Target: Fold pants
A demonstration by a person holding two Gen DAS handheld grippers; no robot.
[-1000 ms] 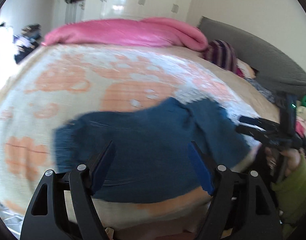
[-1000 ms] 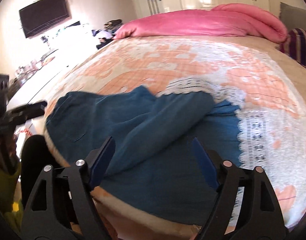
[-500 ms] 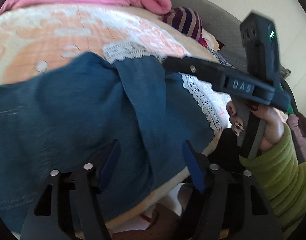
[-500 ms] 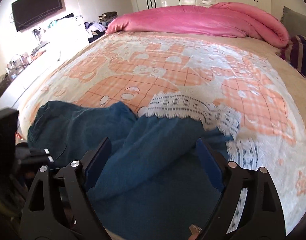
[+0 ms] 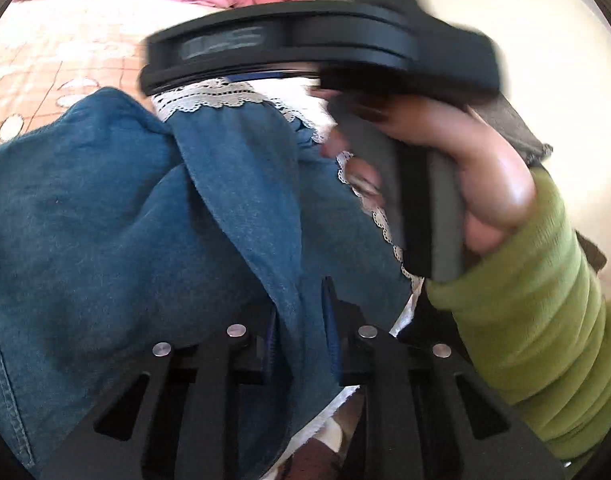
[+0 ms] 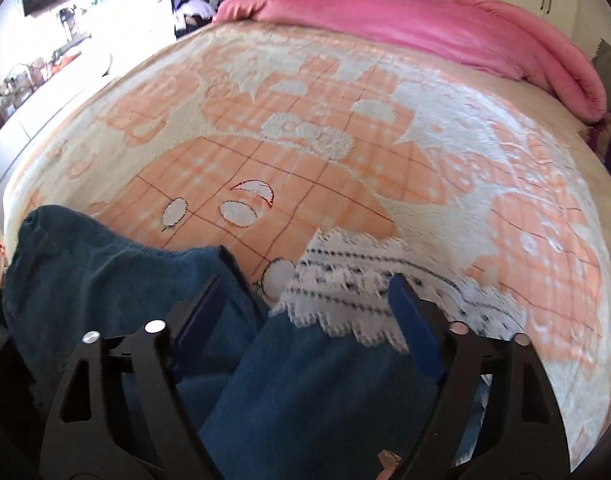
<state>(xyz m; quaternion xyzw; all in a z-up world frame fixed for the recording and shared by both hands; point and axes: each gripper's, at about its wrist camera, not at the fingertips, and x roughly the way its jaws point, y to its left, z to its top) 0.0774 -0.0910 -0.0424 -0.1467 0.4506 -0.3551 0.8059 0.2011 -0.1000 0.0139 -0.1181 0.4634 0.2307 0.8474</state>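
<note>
Since before: both grippers have come in low over the pants (image 5: 117,216) — the left gripper (image 5: 301,320), spread wide a second ago, now has a fold of denim between its narrowed fingers.
Left gripper: jaws closing, pads pinching a ridge of blue denim that runs up between them.
Right gripper (image 6: 305,312): jaws closing but wide apart, pads not pressing — blue cloth and the lace trim (image 6: 345,292) lie between and under them.
Right hand (image 5: 457,168): wrapped round the other tool's handle, green sleeve (image 5: 533,312) at the wrist; seen large and blurred in the left view.
Pants: crumpled at the near edge of the bed, on the peach-and-cream blanket (image 6: 305,128).
Far side: pink duvet (image 6: 405,20) bunched along the blanket's far edge.
</note>
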